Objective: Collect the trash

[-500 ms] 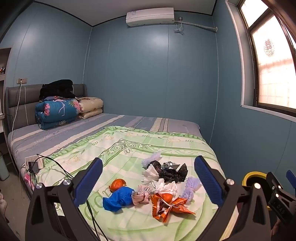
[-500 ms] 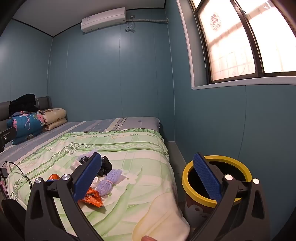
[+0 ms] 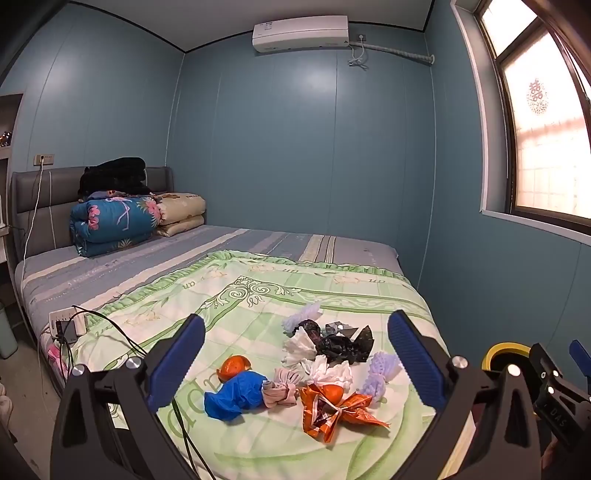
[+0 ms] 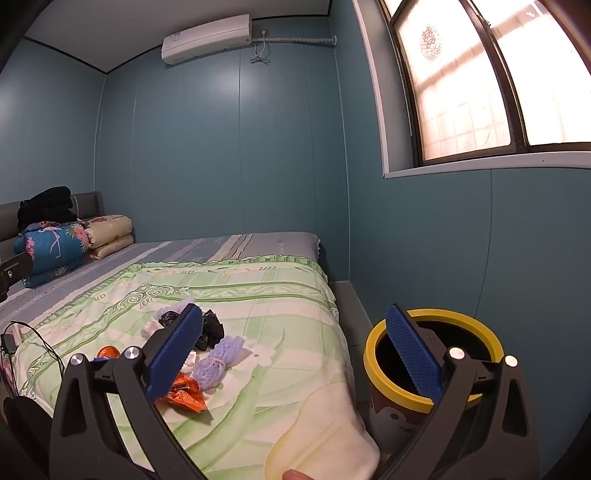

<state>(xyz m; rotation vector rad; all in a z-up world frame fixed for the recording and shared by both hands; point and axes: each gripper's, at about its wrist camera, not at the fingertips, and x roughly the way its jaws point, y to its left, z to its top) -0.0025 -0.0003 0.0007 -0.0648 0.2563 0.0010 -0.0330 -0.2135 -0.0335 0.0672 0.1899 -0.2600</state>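
Trash lies bunched on the green bedspread [image 3: 258, 295] near the foot of the bed, and both grippers hang above it with nothing in them. Farthest left in the left wrist view sits a white power strip [image 3: 68, 319] with a black cable [image 3: 122, 339] trailing toward the camera. Next comes the left gripper [image 3: 295, 358], its blue-padded fingers [image 3: 177, 360] spread wide, holding nothing and touching nothing. Between those fingers the pile runs across: an orange peel [image 3: 234, 366] just beside a crumpled blue bag [image 3: 236, 395], then a pinkish wad [image 3: 282, 387] touching the blue bag, then an orange wrapper [image 3: 332, 410] at the near edge. Behind these lie white foam netting [image 3: 301, 345], a black plastic bag [image 3: 341, 343] and, toward the right, a lavender foam net [image 3: 382, 371] close to the right-hand finger. Right of the bed, on the floor, stands the yellow-rimmed bin [image 4: 432, 354], well apart from the pile. In the right wrist view the right gripper [image 4: 295, 358] is likewise fully open and empty; its left finger overlaps the trash in the picture and its right finger overlaps the bin's mouth. Folded quilts [image 3: 114, 225] are stacked at the headboard, an air conditioner [image 3: 301, 33] hangs high on the blue wall, and a window [image 4: 480, 81] glows at far right
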